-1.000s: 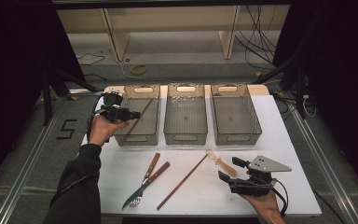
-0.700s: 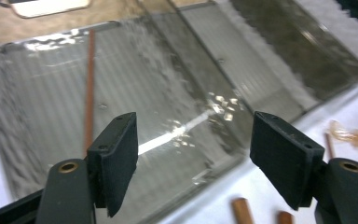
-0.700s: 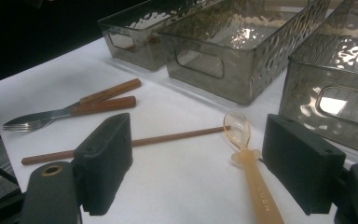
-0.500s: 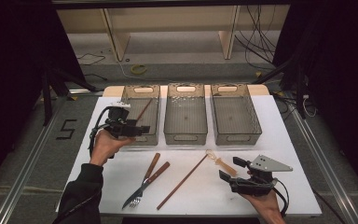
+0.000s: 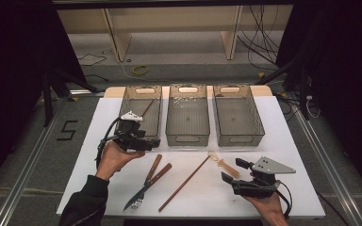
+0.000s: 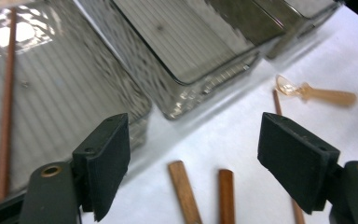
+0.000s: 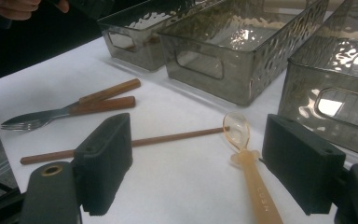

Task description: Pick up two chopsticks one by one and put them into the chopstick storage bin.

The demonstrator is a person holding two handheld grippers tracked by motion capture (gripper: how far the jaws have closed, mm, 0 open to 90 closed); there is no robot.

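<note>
Now both claws gape wide, empty; left claw [image 5: 153,142] above wooden handles [image 5: 156,169]; right claw [image 5: 229,171] beside spoon [image 5: 220,162].

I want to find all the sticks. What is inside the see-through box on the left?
One thin brown wooden chopstick lies slanted inside the left smoky clear plastic bin. The left gripper, jaws open, covers the bin's near left corner, so that spot stays hidden.

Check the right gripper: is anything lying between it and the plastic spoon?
Nothing visible does. The right gripper is open, and the plastic spoon lies on the bare white table just ahead of its jaws. The chopstick touches the spoon's bowl end from the far side, not the approach side.
</note>
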